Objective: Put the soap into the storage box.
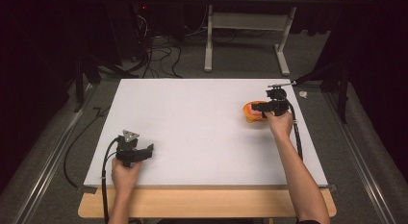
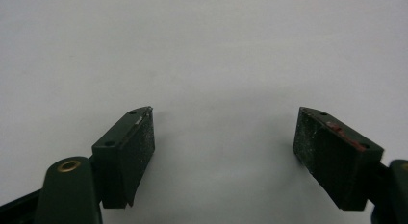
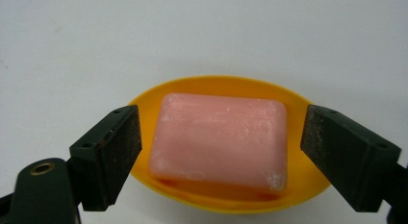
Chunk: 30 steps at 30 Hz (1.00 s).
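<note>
A pink bar of soap (image 3: 220, 137) lies in an oval yellow dish (image 3: 298, 183) on the white table. In the high view the dish (image 1: 248, 111) sits near the table's right edge. My right gripper (image 3: 221, 149) is open, its two black jaws spread to either side of the soap and dish without gripping them; from above, that gripper (image 1: 260, 107) hovers over the dish. My left gripper (image 2: 223, 137) is open over bare white surface, and the high view places it (image 1: 146, 152) near the front left of the table.
The white board (image 1: 192, 123) lies on a wooden table whose edge (image 1: 202, 202) runs along the front. Cables trail from both grippers. Behind the table stand a white frame (image 1: 250, 31) and loose cables on the floor. A small pale object (image 1: 303, 94) lies off the right rear corner.
</note>
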{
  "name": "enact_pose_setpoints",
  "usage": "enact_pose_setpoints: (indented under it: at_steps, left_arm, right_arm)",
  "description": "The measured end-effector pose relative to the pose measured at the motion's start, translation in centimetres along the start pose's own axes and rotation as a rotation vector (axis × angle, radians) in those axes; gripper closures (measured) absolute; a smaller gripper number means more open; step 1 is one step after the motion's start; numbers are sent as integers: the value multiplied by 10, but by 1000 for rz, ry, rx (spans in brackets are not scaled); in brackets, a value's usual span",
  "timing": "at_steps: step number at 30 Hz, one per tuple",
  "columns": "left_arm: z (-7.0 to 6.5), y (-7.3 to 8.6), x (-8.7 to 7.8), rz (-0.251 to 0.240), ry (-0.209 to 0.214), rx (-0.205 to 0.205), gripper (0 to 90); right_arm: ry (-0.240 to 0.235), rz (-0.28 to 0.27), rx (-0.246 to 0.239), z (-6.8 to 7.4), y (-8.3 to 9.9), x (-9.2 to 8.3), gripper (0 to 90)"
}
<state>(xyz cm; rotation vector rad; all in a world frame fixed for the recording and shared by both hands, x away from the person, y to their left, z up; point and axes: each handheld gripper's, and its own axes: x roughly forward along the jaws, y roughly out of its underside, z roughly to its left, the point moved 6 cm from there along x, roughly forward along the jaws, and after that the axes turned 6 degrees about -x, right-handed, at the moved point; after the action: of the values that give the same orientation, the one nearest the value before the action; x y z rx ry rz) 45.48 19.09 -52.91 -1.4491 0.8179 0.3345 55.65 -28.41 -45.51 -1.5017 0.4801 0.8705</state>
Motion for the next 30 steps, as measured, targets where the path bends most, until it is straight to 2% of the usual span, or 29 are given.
enact_pose_setpoints:
  at_steps: [10,16,23,30]
  left_arm:
    - [0,0,0,2,0,1,225]
    - [0,0,0,2,0,1,225]
    - [0,0,0,1,0,1,225]
    - [0,0,0,2,-1,4,225]
  right_arm:
    - [-21,-41,-28,4,-3,-17,162]
    - [-40,-93,-46,5,-1,-29,174]
    - [-52,-126,-47,3,2,-41,177]
    - [-68,-166,-89,11,2,-60,178]
